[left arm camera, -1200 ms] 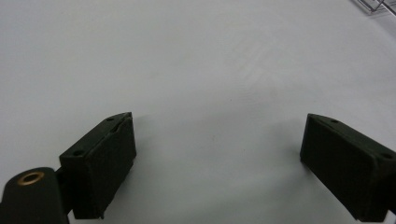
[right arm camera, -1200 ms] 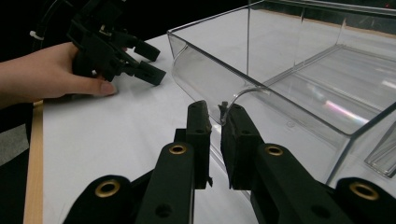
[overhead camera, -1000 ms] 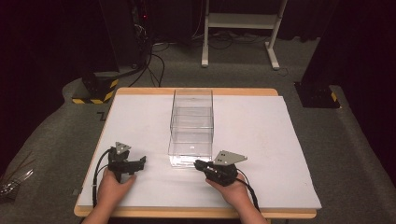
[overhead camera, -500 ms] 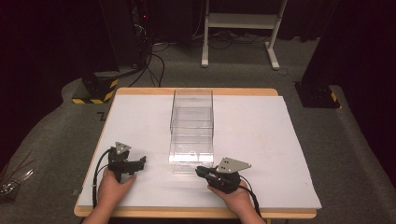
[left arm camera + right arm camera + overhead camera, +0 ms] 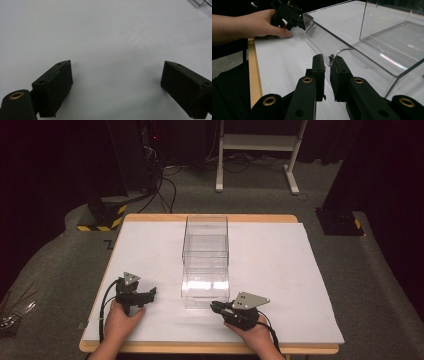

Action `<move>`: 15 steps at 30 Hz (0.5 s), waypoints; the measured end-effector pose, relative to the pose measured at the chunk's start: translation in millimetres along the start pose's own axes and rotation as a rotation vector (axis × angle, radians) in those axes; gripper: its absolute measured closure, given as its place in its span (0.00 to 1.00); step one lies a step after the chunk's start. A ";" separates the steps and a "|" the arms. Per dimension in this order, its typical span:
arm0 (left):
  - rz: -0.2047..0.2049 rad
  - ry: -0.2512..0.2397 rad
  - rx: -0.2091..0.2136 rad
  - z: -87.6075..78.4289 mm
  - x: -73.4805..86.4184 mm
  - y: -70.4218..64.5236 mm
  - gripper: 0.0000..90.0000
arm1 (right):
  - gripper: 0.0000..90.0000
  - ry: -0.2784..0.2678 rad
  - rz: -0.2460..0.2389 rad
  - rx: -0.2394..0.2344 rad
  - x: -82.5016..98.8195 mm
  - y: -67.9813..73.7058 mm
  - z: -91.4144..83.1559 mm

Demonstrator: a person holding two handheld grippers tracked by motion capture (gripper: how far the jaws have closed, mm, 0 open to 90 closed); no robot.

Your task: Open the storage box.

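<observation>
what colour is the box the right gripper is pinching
The clear plastic box is colourless and see-through, best seen in the right gripper view.

Black hand-held gripper (image 5: 327,62), brass-ringed screw holes, grey triangular top plate, black cable

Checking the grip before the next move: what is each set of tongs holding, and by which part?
The right tongs pinch the clear plastic box by its front wall's curved lip. The left tongs stand open, holding nothing.
</observation>
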State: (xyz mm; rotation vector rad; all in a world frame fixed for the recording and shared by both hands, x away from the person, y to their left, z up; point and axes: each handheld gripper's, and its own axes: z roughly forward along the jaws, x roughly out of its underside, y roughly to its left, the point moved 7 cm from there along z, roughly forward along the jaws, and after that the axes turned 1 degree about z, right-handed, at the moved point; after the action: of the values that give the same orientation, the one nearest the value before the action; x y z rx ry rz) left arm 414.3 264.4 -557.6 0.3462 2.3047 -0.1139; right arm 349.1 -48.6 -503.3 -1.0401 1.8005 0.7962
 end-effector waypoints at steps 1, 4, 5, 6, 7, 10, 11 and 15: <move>0.000 0.000 0.000 0.0 0.0 0.0 0.12 | 0.89 0.001 -0.006 0.005 -0.2 -0.2 -0.4; 0.001 0.000 0.000 0.0 0.0 0.0 0.12 | 0.85 -0.007 -0.002 0.011 -1.6 -0.7 -2.9; 0.000 0.000 0.000 0.0 0.0 0.0 0.12 | 0.83 -0.019 0.008 0.023 -2.6 -2.5 -6.1; 0.000 0.000 0.000 0.0 0.0 0.0 0.12 | 0.83 -0.019 0.008 0.023 -2.6 -2.5 -6.1; 0.000 0.000 0.000 0.0 0.0 0.0 0.12 | 0.83 -0.031 0.025 0.022 -3.2 -5.6 -10.4; 0.000 0.000 0.000 0.0 0.0 0.0 0.12 | 0.84 -0.037 0.025 0.022 -3.9 -6.6 -13.5; 0.000 0.000 0.000 0.0 0.0 0.0 0.12 | 0.84 -0.044 0.023 0.022 -4.8 -6.7 -15.0; 0.000 0.000 0.000 0.0 0.0 0.0 0.12 | 0.85 -0.075 0.012 0.029 -10.6 -7.6 -22.7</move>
State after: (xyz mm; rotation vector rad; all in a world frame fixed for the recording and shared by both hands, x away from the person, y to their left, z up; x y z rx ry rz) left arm 414.4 264.4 -557.6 0.3463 2.3047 -0.1140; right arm 350.2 -67.5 -485.2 -0.9689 1.7508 0.8038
